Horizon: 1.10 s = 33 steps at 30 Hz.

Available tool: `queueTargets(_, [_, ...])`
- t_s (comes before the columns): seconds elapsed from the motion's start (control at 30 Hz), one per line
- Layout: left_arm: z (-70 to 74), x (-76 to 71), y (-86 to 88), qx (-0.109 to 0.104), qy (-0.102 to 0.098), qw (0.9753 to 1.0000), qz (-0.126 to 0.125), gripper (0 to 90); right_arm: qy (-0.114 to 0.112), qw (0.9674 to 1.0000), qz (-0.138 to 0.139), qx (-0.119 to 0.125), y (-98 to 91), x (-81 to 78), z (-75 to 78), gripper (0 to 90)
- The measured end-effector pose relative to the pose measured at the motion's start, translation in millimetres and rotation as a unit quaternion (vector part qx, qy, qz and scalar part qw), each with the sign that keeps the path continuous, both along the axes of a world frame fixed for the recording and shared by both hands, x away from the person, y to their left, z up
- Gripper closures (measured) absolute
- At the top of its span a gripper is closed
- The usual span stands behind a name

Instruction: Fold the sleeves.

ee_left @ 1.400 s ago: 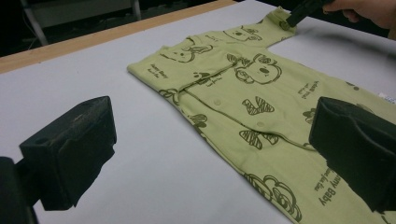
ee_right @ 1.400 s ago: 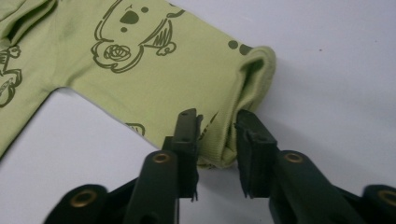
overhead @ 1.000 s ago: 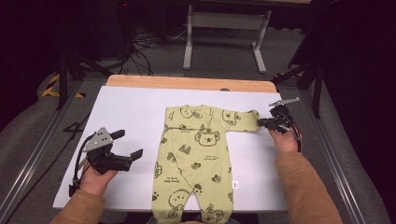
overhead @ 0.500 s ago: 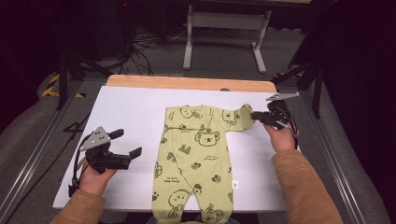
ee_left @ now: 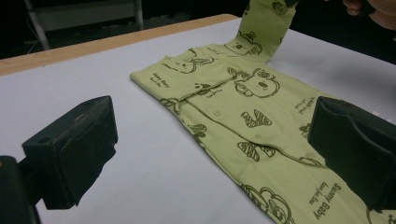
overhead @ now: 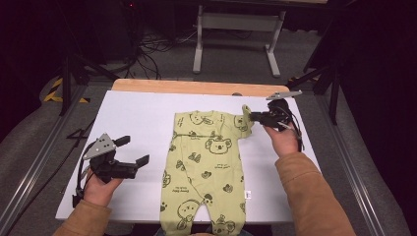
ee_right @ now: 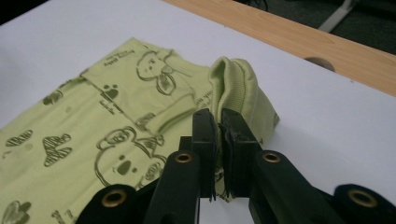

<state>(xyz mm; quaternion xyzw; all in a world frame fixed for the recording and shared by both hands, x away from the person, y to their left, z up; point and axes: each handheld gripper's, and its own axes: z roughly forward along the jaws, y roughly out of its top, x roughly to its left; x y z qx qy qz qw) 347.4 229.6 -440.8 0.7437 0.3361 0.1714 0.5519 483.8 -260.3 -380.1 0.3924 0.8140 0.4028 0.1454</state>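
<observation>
A light green baby romper (overhead: 206,167) printed with koalas lies flat on the white table (overhead: 142,118), neck toward the far edge. My right gripper (overhead: 253,117) is shut on the cuff of its right sleeve (overhead: 244,118) and holds that sleeve lifted off the table, folded toward the body. In the right gripper view the pinched sleeve (ee_right: 238,93) bulges above my right gripper (ee_right: 219,126), whose jaws stand pressed together. My left gripper (overhead: 133,150) rests open left of the romper, clear of the cloth. The left gripper view looks between its wide jaws at the romper (ee_left: 243,93).
A wooden strip (overhead: 196,87) runs along the table's far edge. Behind it stand a grey stand (overhead: 236,29), cables and dark tripod legs on the floor. Metal rails flank the table. A small white tag (overhead: 247,194) sticks out of the romper's right side.
My right gripper has risen and moved left toward the romper's chest, taking the sleeve up off the table with it. My left gripper has stayed where it was.
</observation>
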Motion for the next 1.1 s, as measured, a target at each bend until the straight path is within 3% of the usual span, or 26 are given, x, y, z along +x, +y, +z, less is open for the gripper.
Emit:
queueTargets(0.43, [0.5, -1.1, -0.4, -0.004, -0.003, 1.0000, -0.003, 2.3, -0.003, 0.9990, 0.042, -0.012, 56.0, 9.7, 6.1, 84.6])
queueTargets(0.7, [0.7, -1.6, -1.5, -0.007, -0.005, 0.9999, -0.007, 2.3, 0.005, 0.9983, 0.056, -0.018, 82.4, 16.3, -0.3, 84.6])
queueTargets(0.9, [0.4, -1.5, -1.7, -0.007, -0.004, 0.9999, -0.008, 2.3, 0.010, 0.9978, 0.060, -0.026, 98.5, 20.9, -7.4, 84.6])
queueTargets(1.1, [0.6, -2.0, -2.3, -0.007, -0.006, 0.9999, -0.008, 2.3, 0.014, 0.9983, 0.054, -0.017, 103.2, 27.1, -12.8, 84.6])
